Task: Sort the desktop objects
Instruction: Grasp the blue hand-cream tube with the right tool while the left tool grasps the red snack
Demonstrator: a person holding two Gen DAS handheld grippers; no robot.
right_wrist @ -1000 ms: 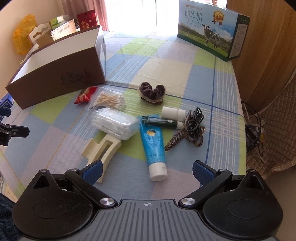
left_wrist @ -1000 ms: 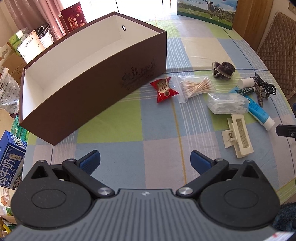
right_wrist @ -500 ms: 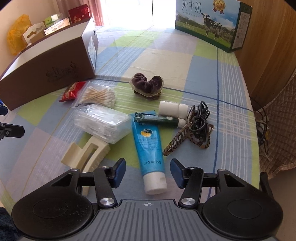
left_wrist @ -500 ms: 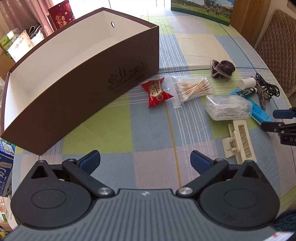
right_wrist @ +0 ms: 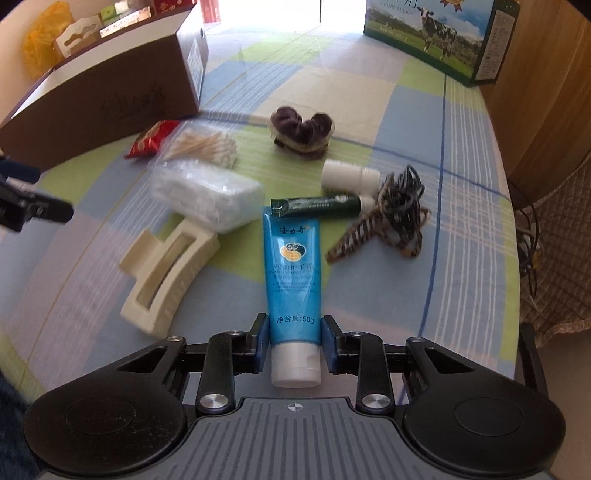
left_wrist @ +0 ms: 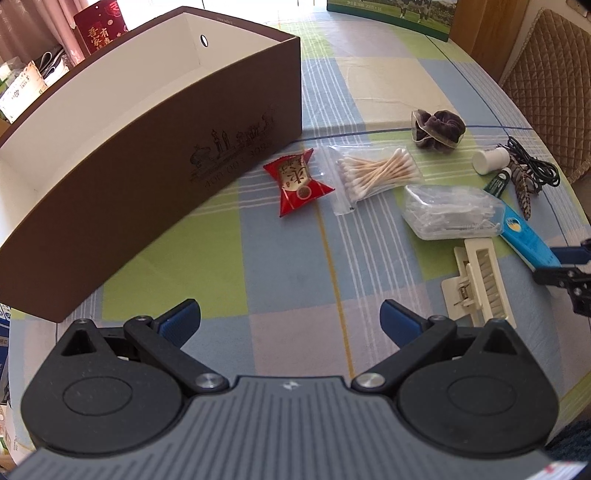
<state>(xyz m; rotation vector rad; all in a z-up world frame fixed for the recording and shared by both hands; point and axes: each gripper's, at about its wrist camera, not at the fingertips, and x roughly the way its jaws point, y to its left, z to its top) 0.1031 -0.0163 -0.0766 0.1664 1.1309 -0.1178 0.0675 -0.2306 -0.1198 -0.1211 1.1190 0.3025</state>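
My right gripper (right_wrist: 294,341) has its blue pads against both sides of the blue hand-cream tube (right_wrist: 291,266) near its white cap; the tube lies on the checked tablecloth. It also shows in the left wrist view (left_wrist: 526,234). My left gripper (left_wrist: 290,319) is open and empty above the cloth, in front of the open brown box (left_wrist: 155,147). Loose items lie between: a red snack packet (left_wrist: 297,181), a cotton swab bag (left_wrist: 376,171), a clear plastic box (left_wrist: 452,216), a cream hair claw (left_wrist: 478,284), a brown scrunchie (left_wrist: 437,127).
A green tube (right_wrist: 317,205), a white bottle (right_wrist: 349,177), a tangled black cable (right_wrist: 402,194) and a striped hair clip (right_wrist: 354,240) lie beside the blue tube. A milk carton box (right_wrist: 436,33) stands at the far edge. A quilted chair (left_wrist: 554,85) is at the right.
My right gripper has moved down and forward onto the blue tube and narrowed from wide open until its pads touch it. My left gripper has drifted closer to the brown box, still open.
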